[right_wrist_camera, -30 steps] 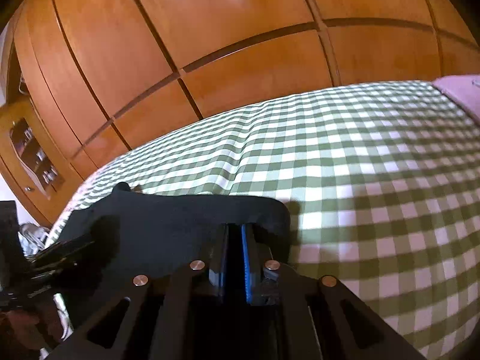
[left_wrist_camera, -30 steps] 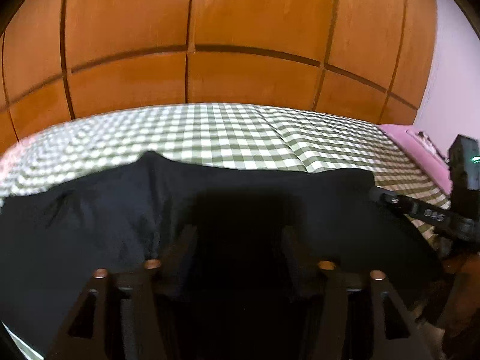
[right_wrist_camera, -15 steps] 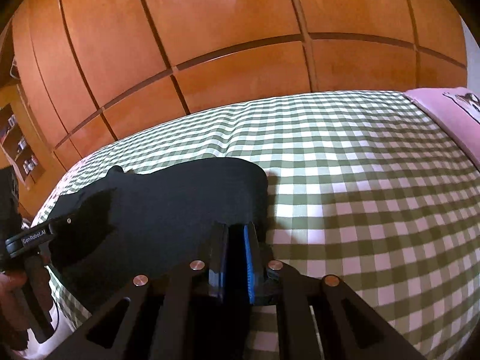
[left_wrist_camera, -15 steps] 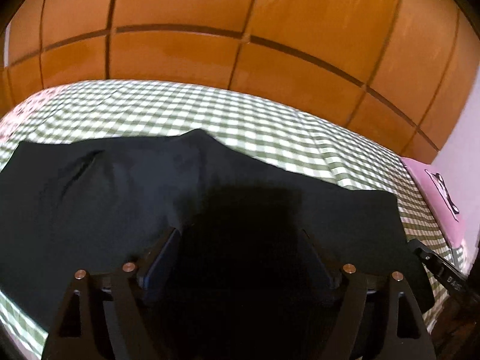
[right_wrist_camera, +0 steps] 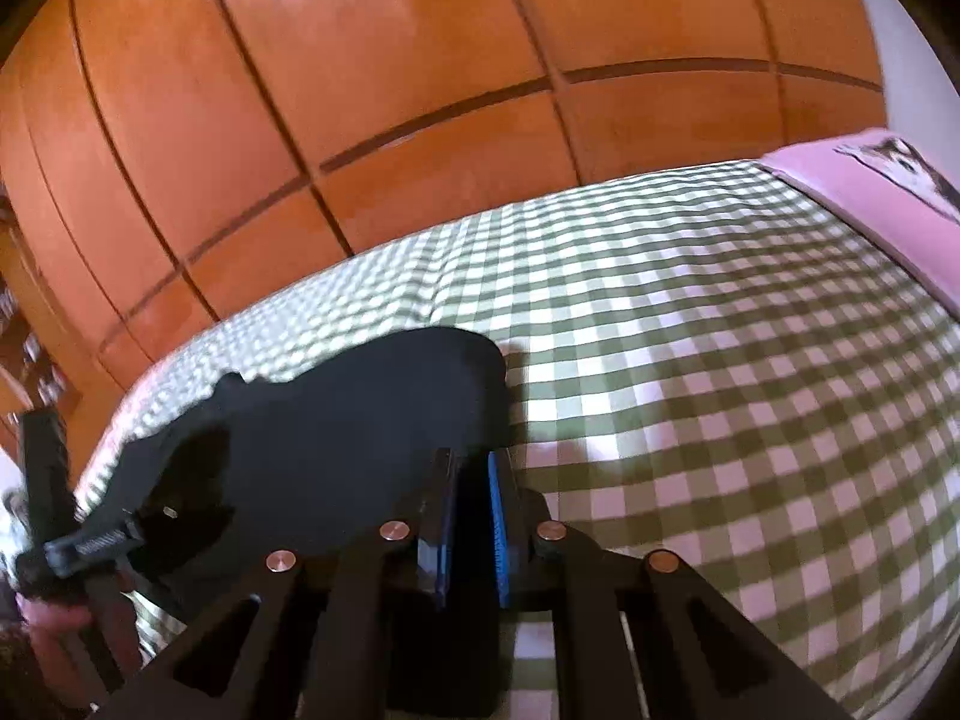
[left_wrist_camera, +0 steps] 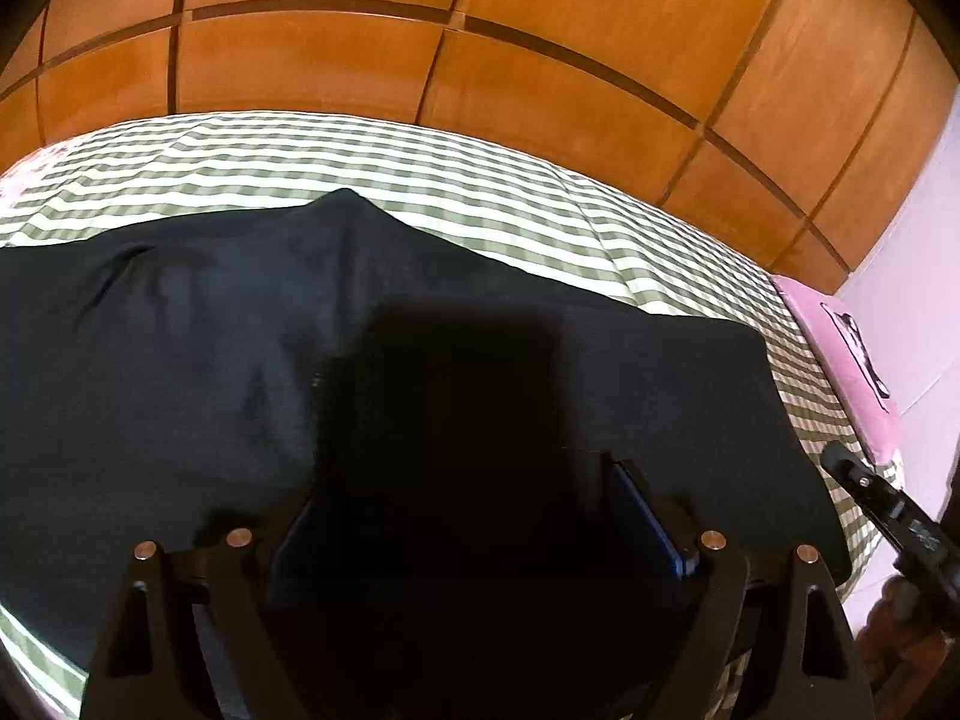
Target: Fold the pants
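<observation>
Black pants [left_wrist_camera: 180,360] lie spread across a green-and-white checked bed [left_wrist_camera: 480,192]. My left gripper [left_wrist_camera: 474,498] hovers low over their middle, its jaws wide and still opening. The cloth lies under them, and the blue pads [left_wrist_camera: 648,516] do not press on it. In the right wrist view one end of the pants [right_wrist_camera: 336,420] bunches up at my right gripper [right_wrist_camera: 471,480], which is shut on the cloth, with the dark fabric running in between its blue pads [right_wrist_camera: 498,516]. The left gripper [right_wrist_camera: 90,540] and the hand holding it appear at that view's left edge. The right gripper's finger [left_wrist_camera: 870,498] shows at the left wrist view's right edge.
A wall of orange wooden panels [left_wrist_camera: 480,30] stands behind the bed. A pink pillow [right_wrist_camera: 870,192] with a dark print lies at the bed's right end. The checked sheet [right_wrist_camera: 720,360] stretches bare to the right of the pants. Shelves [right_wrist_camera: 24,360] show at the far left.
The left gripper's jaws have spread wider and the gripper has rolled over the pants. The right gripper has shifted along the bed with the pants' end, which now bunches up more.
</observation>
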Demonstrator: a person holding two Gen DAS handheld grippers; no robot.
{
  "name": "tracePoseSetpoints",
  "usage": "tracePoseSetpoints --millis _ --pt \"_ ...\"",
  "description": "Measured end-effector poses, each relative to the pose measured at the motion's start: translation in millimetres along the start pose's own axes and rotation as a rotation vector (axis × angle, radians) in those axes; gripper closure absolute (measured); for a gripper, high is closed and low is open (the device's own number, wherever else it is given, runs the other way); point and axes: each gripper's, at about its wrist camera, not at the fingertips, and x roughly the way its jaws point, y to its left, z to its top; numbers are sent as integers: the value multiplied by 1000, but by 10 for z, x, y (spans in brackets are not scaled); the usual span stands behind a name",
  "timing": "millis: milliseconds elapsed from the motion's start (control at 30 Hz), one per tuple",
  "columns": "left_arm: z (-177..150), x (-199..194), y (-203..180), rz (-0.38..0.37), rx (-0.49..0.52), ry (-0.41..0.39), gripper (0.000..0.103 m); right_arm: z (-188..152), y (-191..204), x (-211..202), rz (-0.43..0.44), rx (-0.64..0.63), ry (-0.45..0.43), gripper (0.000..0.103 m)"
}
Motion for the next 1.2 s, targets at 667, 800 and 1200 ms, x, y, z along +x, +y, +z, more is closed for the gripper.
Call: tracePoseSetpoints --millis 667,800,1200 --pt "49 -111 299 -9 -21 -25 62 -324 316 8 0 -123 28 94" --pt "7 -312 733 -60 -221 -73 41 -215 253 -137 33 -18 -10 88" --pt "-350 -1286 1987 210 -502 -267 21 -232 1507 546 253 -239 139 85"
